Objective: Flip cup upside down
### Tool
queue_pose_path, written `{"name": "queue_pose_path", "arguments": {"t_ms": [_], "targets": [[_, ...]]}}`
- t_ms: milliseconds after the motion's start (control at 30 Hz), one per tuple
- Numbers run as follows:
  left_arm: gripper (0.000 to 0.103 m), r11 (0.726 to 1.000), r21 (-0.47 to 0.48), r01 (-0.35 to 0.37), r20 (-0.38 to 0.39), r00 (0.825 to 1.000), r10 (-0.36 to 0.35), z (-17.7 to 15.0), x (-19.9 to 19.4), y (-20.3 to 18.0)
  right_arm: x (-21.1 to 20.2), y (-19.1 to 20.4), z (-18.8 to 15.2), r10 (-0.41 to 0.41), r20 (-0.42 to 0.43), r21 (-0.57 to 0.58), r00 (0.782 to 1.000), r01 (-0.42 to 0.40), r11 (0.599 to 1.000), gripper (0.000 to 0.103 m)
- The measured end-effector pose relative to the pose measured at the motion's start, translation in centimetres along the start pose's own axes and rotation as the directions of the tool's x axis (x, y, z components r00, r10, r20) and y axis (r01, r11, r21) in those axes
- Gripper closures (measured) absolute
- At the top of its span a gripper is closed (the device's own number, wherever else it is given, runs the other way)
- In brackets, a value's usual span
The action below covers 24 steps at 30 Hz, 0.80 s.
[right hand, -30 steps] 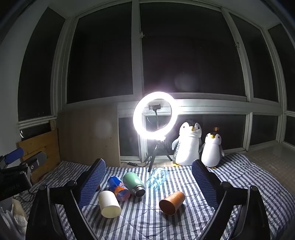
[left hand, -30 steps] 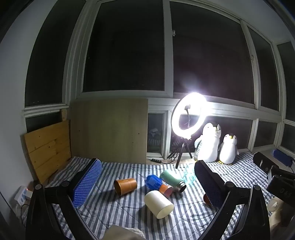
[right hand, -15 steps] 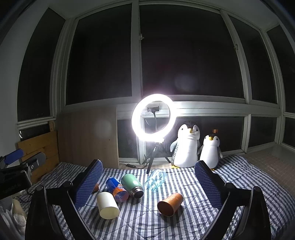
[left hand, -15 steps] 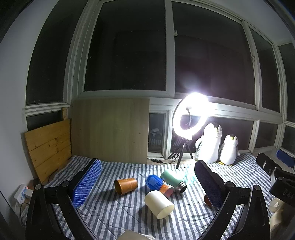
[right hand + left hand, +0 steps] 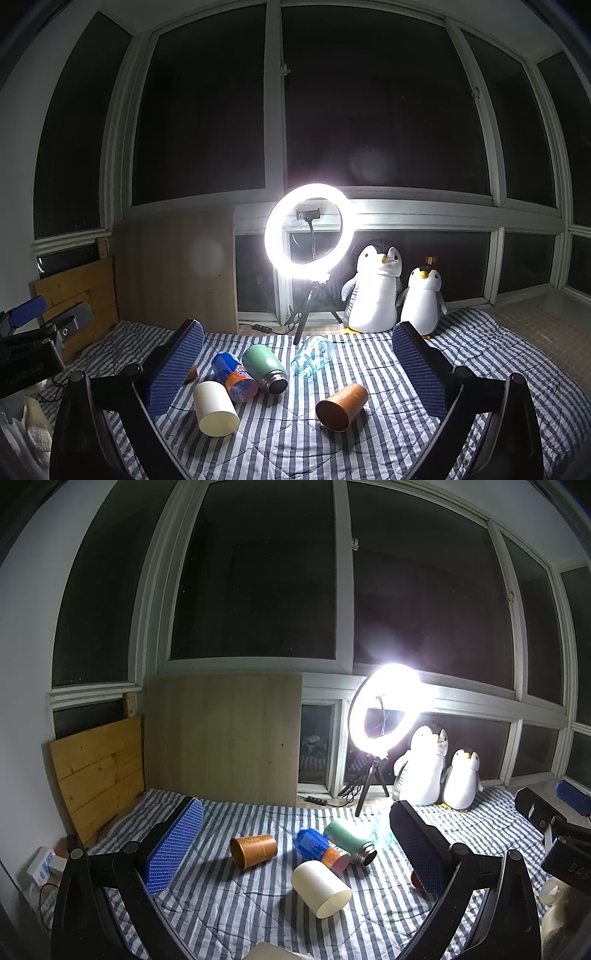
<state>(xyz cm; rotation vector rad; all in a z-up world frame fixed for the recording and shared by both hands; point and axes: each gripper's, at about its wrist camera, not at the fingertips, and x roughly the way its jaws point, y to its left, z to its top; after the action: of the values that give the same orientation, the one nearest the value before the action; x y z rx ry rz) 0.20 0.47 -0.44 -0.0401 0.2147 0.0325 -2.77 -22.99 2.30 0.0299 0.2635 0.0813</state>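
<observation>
Striped blue-and-white quilt (image 5: 369, 435) covers the work surface; night outside the windows.

Left gripper (image 5: 295, 843): blue-padded fingers spread wide, nothing between them, held above the quilt, apart from every object. Right gripper (image 5: 297, 365): same stance, fingers wide apart, empty, clear of the objects.

Several vessels lie on their sides on the quilt, none upright. Which one is the task's cup cannot be told.
- Cream cup (image 5: 216, 408): on its side, mouth facing the camera in the right wrist view; sits near the left finger there. Also seen in the left wrist view (image 5: 320, 888), nearest the camera.
- Brown cup (image 5: 341, 406): on its side, mouth toward the camera, on the right half of the quilt, apart from the others.
- Second brown cup (image 5: 253, 850): on its side, mouth to the left in the left wrist view; mostly hidden behind the left finger in the right wrist view.
- Blue-and-orange soda can (image 5: 234, 376): lying just beside the cream cup, touching or nearly so.
- Green steel flask (image 5: 266, 369): lying beside the can, open neck toward the camera.
- Clear glass jar (image 5: 312, 355): on its side, behind the flask.

Background: lit ring light (image 5: 308, 230) on a tripod at the window ledge; two plush penguins (image 5: 373, 291) upright just right of it; wooden boards (image 5: 221, 738) leaning against the wall at left.
</observation>
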Motion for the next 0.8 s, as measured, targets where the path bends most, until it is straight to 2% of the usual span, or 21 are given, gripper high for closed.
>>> {"name": "queue_pose_path", "arguments": {"t_ms": [800], "targets": [[0.001,1.000,0.003,-0.006,-0.007,1.000,0.006,-0.43,0.80,-0.03,0.54,-0.08,-0.21,0.004,-0.010,-0.001,1.000,-0.004,1.000,0.002]]}}
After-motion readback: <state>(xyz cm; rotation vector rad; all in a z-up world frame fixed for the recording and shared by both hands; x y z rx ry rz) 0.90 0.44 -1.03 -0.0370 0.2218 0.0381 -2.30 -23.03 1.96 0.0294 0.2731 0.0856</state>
